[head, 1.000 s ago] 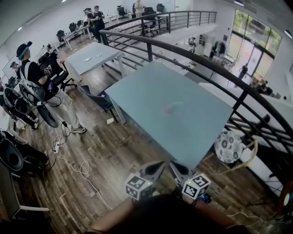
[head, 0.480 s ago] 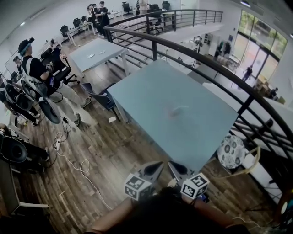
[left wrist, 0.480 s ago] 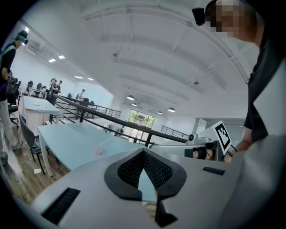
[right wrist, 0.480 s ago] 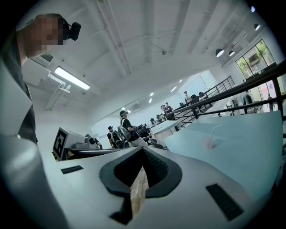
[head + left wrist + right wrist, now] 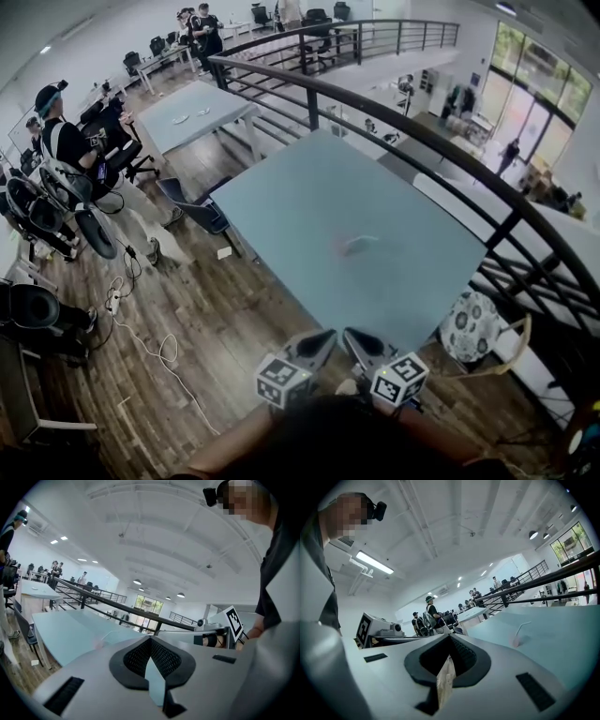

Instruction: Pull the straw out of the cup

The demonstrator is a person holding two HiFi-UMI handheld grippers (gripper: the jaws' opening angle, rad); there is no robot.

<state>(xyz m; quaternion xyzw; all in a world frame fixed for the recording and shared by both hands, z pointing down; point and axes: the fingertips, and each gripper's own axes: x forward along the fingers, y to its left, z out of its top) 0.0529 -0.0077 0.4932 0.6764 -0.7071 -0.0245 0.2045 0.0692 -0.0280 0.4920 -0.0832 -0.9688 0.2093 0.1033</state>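
two hand-held grippers, left gripper (image 5: 327,336) and right gripper (image 5: 351,335), sit closed and empty off the pale blue tabletop's (image 5: 300,202) near corner. small pinkish cup (image 5: 349,248) stands mid-tabletop ahead, thin white straw (image 5: 366,240) leaning right, seemingly nearer the right gripper.

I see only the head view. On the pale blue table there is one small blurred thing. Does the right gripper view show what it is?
Observer: Yes. In the right gripper view it is a small pinkish cup with a white bent straw standing in it.
Operator: Is the right gripper holding anything?
Observer: No. The right gripper has its jaws together, with nothing between them.
Operator: And the left one?
Observer: The left gripper is shut and empty too, as its own view shows.
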